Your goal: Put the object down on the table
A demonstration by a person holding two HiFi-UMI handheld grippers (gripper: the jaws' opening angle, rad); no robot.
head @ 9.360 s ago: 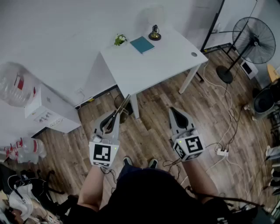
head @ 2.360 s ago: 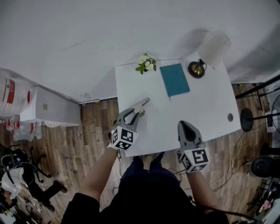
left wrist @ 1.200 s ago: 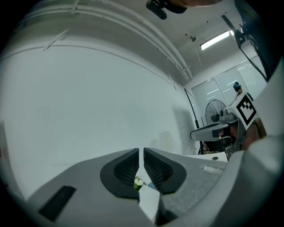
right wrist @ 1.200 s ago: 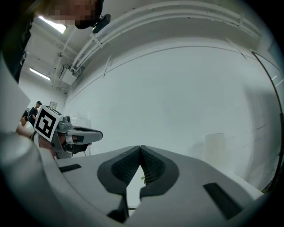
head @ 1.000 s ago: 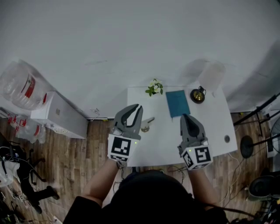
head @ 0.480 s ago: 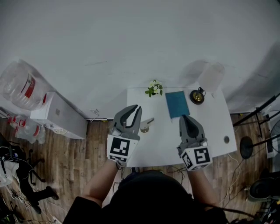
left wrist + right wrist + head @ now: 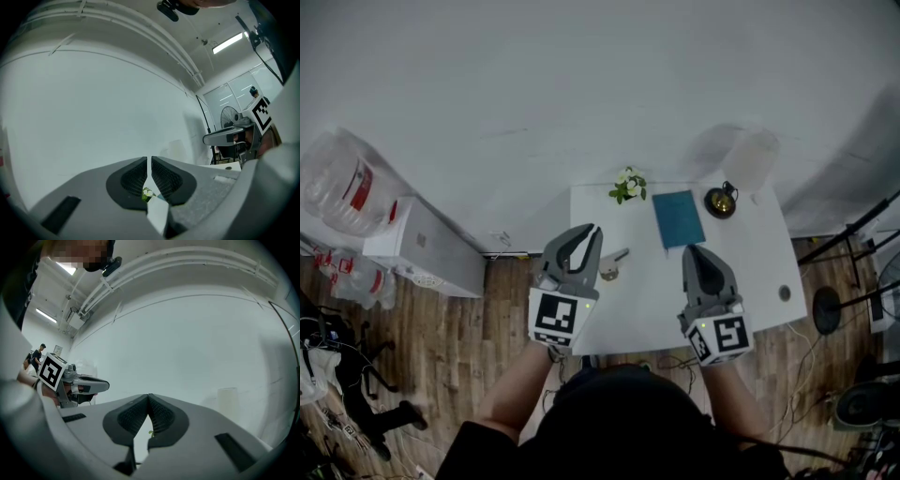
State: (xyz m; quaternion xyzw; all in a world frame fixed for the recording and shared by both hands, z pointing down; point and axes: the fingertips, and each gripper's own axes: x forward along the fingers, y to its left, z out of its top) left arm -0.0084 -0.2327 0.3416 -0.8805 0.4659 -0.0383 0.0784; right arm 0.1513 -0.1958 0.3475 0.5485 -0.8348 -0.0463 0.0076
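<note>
The object (image 7: 612,263) lies on the white desk (image 7: 750,267) near its 9 o'clock edge, at 4 o'clock of the left tool (image 7: 592,231). That tool's jaws are drawn to a thin slit, gripping nothing. The right tool (image 7: 692,249), at 3 o'clock, is closed and empty.

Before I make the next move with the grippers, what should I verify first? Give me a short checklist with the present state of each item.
1. The object lies on the table: ok.
2. The left gripper holds nothing, fingers almost together: ok.
3. The right gripper is empty, fingers together: ok.
4. The object is apart from the book and the flowers: ok.
5. The object lies steady: cannot tell.
</note>
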